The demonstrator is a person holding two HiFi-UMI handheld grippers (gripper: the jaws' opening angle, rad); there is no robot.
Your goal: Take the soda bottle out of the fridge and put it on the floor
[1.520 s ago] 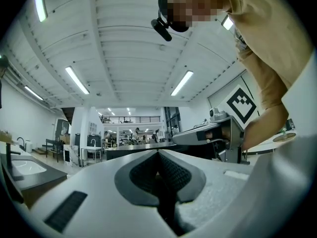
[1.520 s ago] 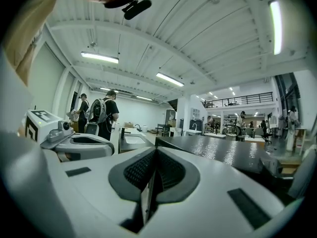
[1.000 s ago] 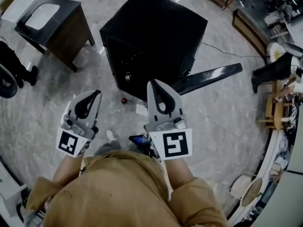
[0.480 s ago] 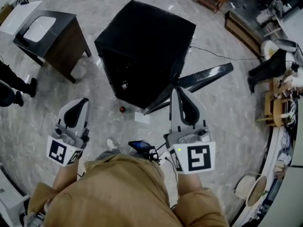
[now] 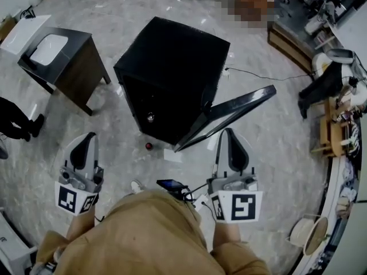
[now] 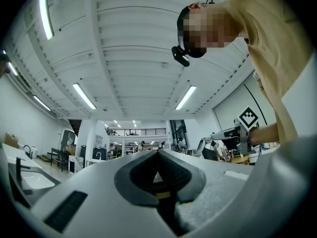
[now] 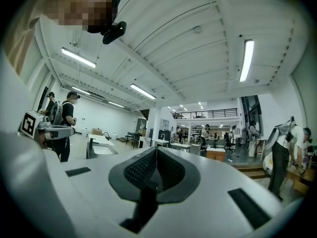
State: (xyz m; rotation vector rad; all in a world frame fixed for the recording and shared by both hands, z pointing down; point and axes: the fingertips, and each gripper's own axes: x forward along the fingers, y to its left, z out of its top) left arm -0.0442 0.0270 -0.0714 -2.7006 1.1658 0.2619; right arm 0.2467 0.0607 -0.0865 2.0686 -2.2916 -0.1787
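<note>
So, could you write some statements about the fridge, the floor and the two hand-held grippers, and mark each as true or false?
1. The door of the fridge stands open. True.
2. The right hand-held gripper holds a bottle. False: its jaws are together, with nothing between them.
3. A small red thing lies on the floor in front of the fridge. True.
4. The left hand-held gripper touches the fridge. False: it is apart from the fridge, over the floor.
</note>
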